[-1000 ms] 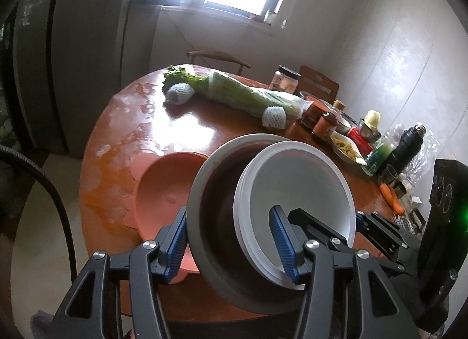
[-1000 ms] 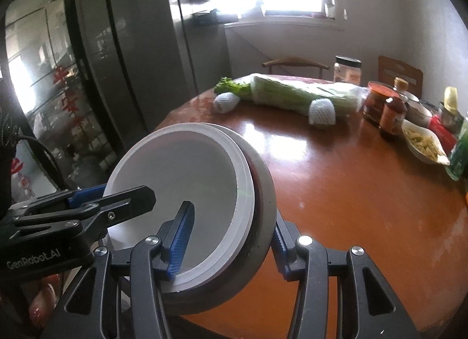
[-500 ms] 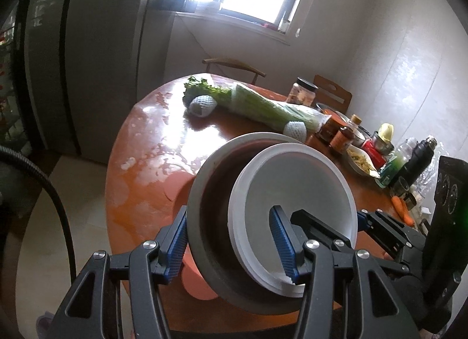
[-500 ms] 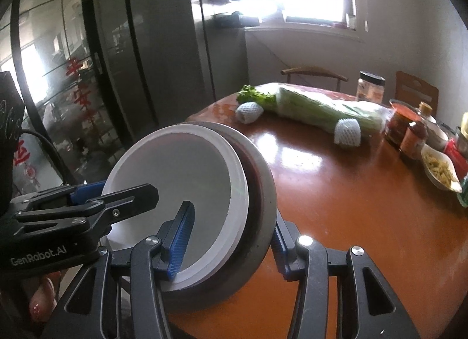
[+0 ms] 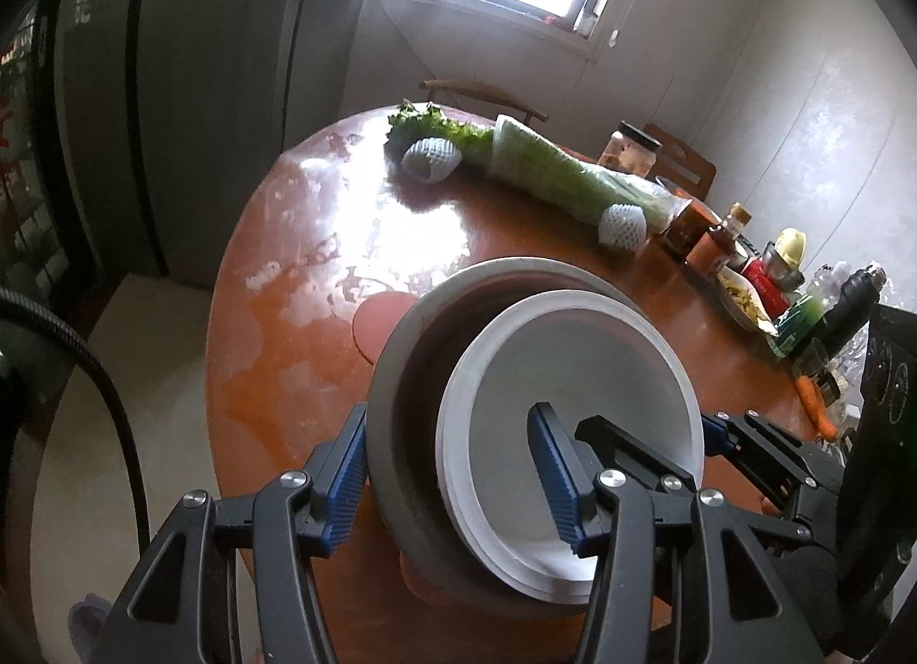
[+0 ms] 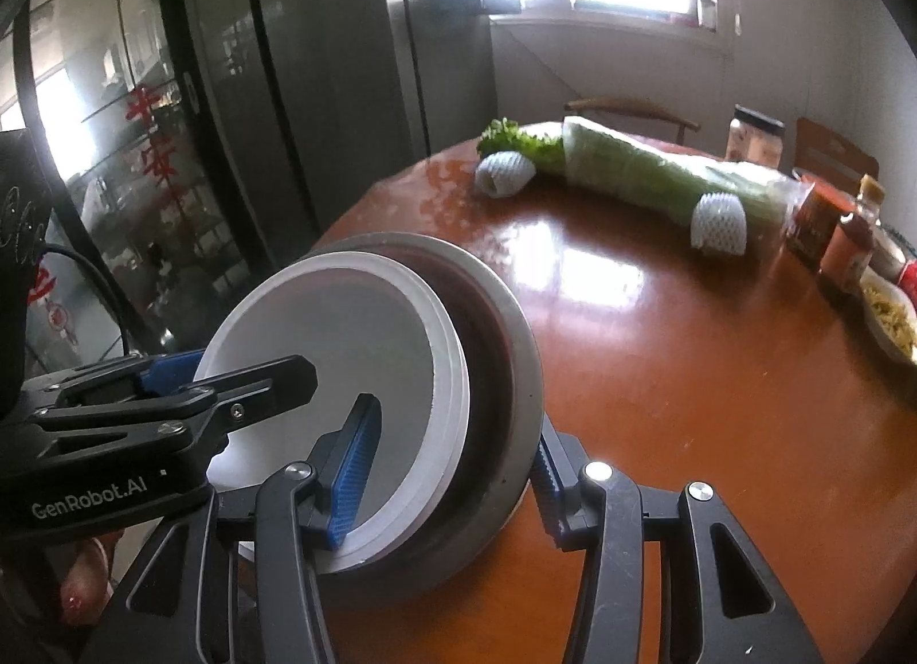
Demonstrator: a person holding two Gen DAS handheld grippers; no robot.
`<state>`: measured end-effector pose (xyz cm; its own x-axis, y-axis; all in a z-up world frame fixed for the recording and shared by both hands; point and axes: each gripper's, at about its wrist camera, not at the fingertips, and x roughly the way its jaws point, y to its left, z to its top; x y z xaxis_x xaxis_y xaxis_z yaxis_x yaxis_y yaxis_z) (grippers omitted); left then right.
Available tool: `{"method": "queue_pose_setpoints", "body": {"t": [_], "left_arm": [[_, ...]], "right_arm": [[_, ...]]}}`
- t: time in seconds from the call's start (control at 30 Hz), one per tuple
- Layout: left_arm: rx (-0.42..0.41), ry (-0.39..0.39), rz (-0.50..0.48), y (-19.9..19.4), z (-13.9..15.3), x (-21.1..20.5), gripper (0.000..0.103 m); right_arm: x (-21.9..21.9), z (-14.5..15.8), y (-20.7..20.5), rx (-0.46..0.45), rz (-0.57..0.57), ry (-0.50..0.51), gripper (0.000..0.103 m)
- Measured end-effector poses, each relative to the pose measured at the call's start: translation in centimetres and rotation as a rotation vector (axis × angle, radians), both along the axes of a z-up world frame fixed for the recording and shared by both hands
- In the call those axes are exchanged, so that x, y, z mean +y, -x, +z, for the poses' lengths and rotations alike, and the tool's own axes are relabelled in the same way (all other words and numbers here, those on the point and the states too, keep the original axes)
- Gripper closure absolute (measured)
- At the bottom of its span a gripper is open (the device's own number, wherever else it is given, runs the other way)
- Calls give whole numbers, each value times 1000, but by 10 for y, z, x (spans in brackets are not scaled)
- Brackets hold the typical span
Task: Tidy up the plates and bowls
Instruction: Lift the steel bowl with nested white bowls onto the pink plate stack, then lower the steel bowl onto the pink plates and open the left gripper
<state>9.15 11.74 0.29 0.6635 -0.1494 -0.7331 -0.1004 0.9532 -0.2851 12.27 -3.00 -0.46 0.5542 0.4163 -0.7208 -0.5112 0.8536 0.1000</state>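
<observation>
A sunlit kitchen, with a round reddish desk [image 5: 275,285] under the window; a stack of dishes is held above its near edge.

The left gripper [image 5: 447,472] has its jaws clamped on the left rim of a grey bowl [image 5: 401,377] with white plates [image 5: 573,366] nested inside; the right gripper [image 6: 453,477] is clamped on the opposite rim of the same stack, one pad inside, one outside; a pink plate [image 5: 375,320] lies on the desk beneath; bagged greens [image 6: 642,171], jars [image 6: 814,217] and bottles sit far across.
</observation>
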Motion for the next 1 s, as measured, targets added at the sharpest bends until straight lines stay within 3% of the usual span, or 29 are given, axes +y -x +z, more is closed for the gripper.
{"method": "queue_pose_setpoints", "body": {"t": [0.33, 0.57, 0.73, 0.87, 1.0], "left_arm": [[21, -25, 2, -8, -15, -4, 49], [6, -86, 12, -9, -19, -11, 49], [-13, -88, 16, -7, -15, -9, 49], [-28, -92, 24, -3, -9, -8, 49], [-46, -97, 34, 4, -1, -7, 49]], "right_arm": [[3, -16, -4, 11, -4, 17, 52], [6, -26, -6, 4, -20, 61, 52], [4, -26, -6, -2, -34, 65, 52], [3, -21, -3, -28, -41, 69, 43], [1, -17, -1, -38, -46, 75, 43]]}}
